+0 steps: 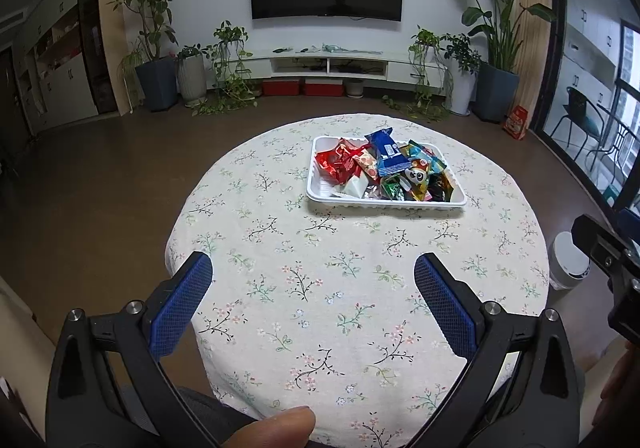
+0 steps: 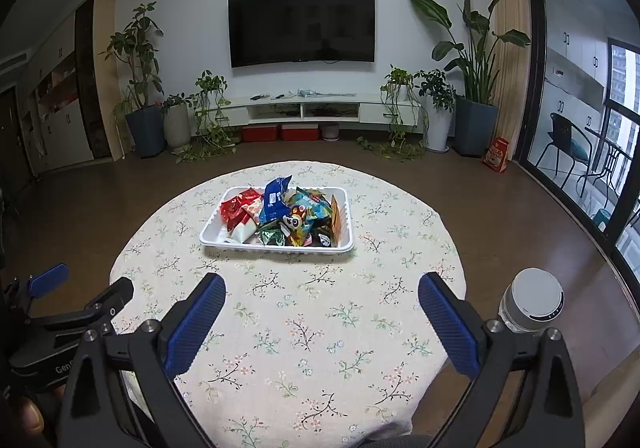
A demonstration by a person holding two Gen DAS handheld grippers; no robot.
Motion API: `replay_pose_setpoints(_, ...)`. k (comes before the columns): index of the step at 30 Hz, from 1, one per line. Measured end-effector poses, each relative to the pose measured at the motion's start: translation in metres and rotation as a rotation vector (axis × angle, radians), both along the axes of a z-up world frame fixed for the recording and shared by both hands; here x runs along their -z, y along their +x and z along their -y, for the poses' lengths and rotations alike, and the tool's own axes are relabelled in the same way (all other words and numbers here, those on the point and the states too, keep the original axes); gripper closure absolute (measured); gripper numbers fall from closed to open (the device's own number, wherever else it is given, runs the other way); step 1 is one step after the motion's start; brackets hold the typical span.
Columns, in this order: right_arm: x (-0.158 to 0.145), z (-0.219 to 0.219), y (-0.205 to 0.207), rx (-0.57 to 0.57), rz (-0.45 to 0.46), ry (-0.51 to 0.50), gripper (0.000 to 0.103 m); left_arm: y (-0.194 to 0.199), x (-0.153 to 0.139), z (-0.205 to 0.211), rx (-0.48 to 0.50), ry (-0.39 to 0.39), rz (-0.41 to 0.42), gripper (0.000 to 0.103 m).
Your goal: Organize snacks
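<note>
1. I cannot count the snack packets [image 1: 394, 170]: they overlap in a crinkled foil heap, hiding the lower ones.
2. I see one shallow white plastic tray [image 1: 320, 194] holding them, right of centre on the round table [image 1: 304, 288] under floral cloth.
3. My left gripper [image 1: 313, 274] and right gripper [image 2: 322, 294] both hang spread wide, holding nothing, blue pads textured.

Glossy plastic tray [image 1: 320, 195], matt floral tablecloth [image 1: 320, 308]

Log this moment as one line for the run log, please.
left gripper: open, empty | right gripper: open, empty | snack packets: piled in white tray | tray on floral tablecloth | loose snacks on cloth: none visible
</note>
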State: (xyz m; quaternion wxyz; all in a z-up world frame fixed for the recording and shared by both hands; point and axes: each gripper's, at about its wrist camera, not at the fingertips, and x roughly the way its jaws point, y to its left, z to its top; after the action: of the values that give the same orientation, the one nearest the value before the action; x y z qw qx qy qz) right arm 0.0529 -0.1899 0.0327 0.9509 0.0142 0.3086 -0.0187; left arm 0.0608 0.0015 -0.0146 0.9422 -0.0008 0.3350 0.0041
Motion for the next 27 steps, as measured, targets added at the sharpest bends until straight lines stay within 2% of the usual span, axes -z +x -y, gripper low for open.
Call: replay_pose_setpoints(27, 0.006, 0.003, -0.001, 0.003, -0.022, -0.002, 0.004, 0.006, 0.011, -0.002, 0.006, 0.007, -0.01, 0.0)
